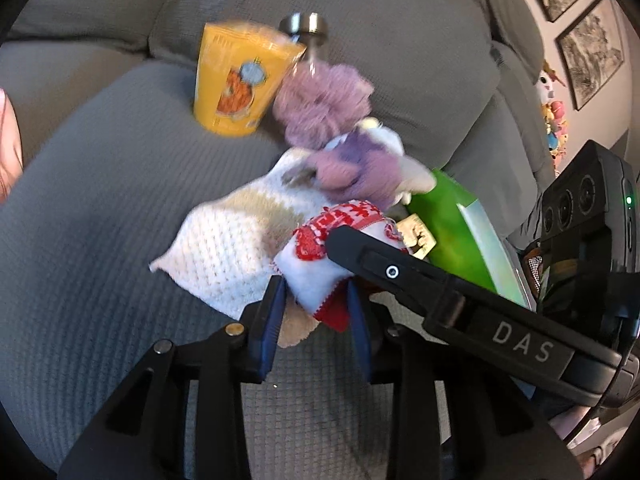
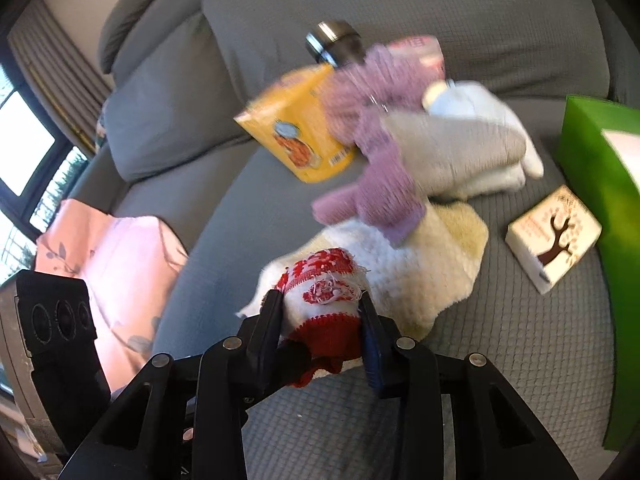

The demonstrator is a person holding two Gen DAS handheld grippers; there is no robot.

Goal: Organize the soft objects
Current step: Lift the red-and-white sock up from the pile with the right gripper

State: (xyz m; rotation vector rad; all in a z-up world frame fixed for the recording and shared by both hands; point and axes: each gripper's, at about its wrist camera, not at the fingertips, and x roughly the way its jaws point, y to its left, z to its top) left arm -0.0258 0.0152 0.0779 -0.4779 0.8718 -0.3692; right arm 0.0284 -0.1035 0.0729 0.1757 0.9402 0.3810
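— What are my grippers doing?

— My left gripper (image 1: 314, 314) and right gripper (image 2: 320, 322) are both clamped on the red-and-white sock (image 2: 322, 300), which I hold just above the near part of the grey sofa (image 2: 520, 340).

— And beyond it?

— A cream knitted cloth (image 2: 424, 276) lies right behind the sock. Farther off I see purple gloves (image 2: 376, 184), blurred, beside a yellow packet (image 2: 298, 136). A green box (image 2: 592, 152) stands at right, a small tree-print box (image 2: 554, 236) near it.
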